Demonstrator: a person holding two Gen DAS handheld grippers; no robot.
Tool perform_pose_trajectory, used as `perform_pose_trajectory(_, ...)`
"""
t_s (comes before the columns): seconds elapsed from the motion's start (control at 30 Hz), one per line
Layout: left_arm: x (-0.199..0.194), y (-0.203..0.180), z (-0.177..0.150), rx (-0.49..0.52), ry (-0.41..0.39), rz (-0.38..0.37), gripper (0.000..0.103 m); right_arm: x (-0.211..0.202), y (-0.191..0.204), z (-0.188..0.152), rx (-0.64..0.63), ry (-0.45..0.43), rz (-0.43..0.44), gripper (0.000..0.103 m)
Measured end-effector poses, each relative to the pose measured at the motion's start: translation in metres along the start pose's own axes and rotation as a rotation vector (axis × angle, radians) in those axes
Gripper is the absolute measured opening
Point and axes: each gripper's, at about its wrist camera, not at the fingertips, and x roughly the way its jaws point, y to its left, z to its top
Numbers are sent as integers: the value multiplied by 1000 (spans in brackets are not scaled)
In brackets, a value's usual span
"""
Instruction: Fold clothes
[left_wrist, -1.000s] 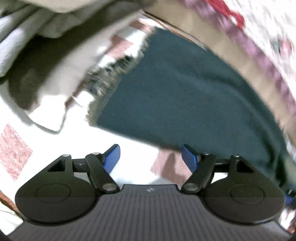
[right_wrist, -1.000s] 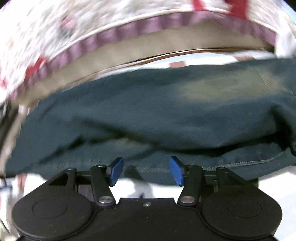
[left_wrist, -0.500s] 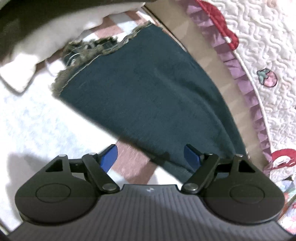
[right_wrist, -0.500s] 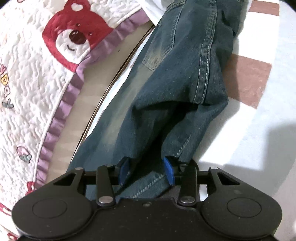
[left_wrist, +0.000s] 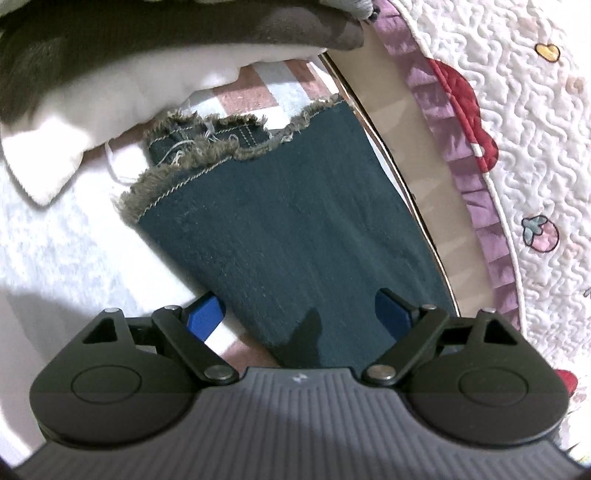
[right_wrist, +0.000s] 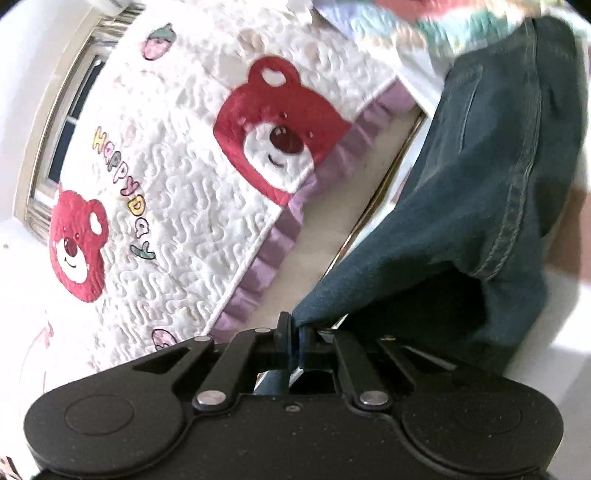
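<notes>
Frayed-hem dark denim jeans (left_wrist: 295, 229)

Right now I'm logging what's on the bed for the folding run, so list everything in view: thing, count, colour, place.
jeans: one pair, dark blue, frayed hem, laid along the bed edge; one end lifted in the right wrist view.
bedsheet: one, white with brown checks, under the jeans.
clothes pile: number unclear, brown-grey and white, beyond the hem.
quilt: one, white with red bears and purple frill, beside the bed.
window: one, pale frame, behind the quilt.
left gripper: black, blue pads, open astride the leg.
right gripper: black, shut on the jeans.
</notes>
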Motion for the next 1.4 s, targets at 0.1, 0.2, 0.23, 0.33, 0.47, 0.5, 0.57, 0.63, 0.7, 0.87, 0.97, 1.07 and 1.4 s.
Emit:
perform_pose_trajectory(0.1,-1,2,1,6,10,-9,89,12,-9,1,26,61,-117,6)
perform_pose_trajectory(0.2,1,-1,2,18,15,2,90,22,-6,-1,-3,96,-195,6)
perform_pose_trajectory(0.23,2,-2,3,26,17,9,90,23,-5,0,-13,102,-210,8)
perform_pose_trajectory(0.33,4,-7,3,34,-4,38,90,21,-13,0,52,120,-219,24)
perform_pose_trajectory(0.47,3,-15,-8,76,-43,89,86,24,-23,-8,111,150,-235,57)
perform_pose_trajectory(0.5,2,-18,-11,107,-52,109,76,24,-25,-10,121,153,-235,58)
perform_pose_trajectory(0.57,4,-23,-12,178,-52,180,37,26,-26,-14,124,170,-211,46)
perform_pose_trajectory(0.63,3,-25,-11,234,-35,230,24,31,-22,-19,106,206,-137,13)
perform_pose_trajectory(0.7,1,-36,-12,334,-31,268,21,30,-16,-19,94,201,-78,11)
perform_pose_trajectory(0.87,-13,-84,-17,610,-102,344,9,24,-1,-16,75,188,68,10)
perform_pose_trajectory(0.97,-22,-111,3,597,-136,281,9,26,12,-1,44,215,162,11)
perform_pose_trajectory(1.07,-20,-107,28,495,-138,242,9,24,13,8,66,214,176,10)
perform_pose_trajectory(1.4,-23,-93,14,635,-241,331,6,3,43,2,-207,183,49,11)
